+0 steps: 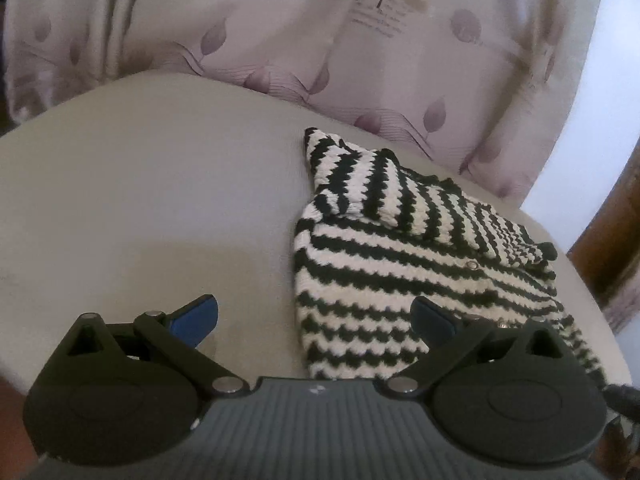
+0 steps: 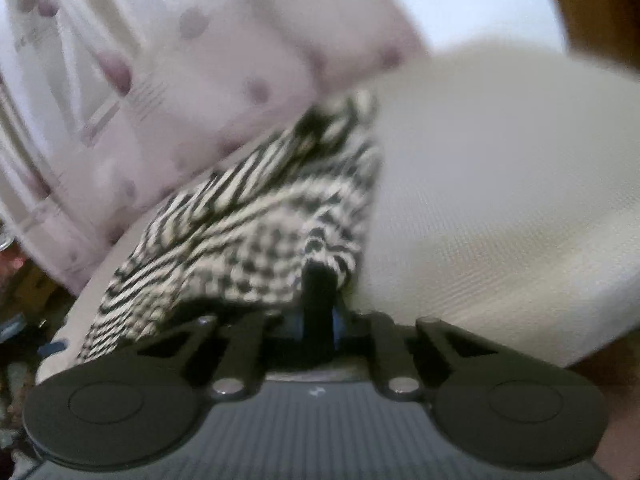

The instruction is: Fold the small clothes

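Observation:
A small black-and-white striped knit garment (image 1: 400, 248) lies partly folded on a pale cushioned surface (image 1: 140, 200), to the right of centre in the left wrist view. My left gripper (image 1: 316, 316) stands open just above the surface, its blue-padded right finger over the garment's near edge, nothing between the pads. In the blurred right wrist view the same striped garment (image 2: 248, 216) fills the centre-left. My right gripper (image 2: 318, 280) is shut on the garment's near edge, which bunches up around the dark fingertips.
A pale curtain with purple leaf prints (image 1: 240, 40) hangs behind the cushioned surface (image 2: 500, 200). A wooden edge (image 1: 616, 248) stands at the far right. Dark clutter (image 2: 24, 320) lies low at the left in the right wrist view.

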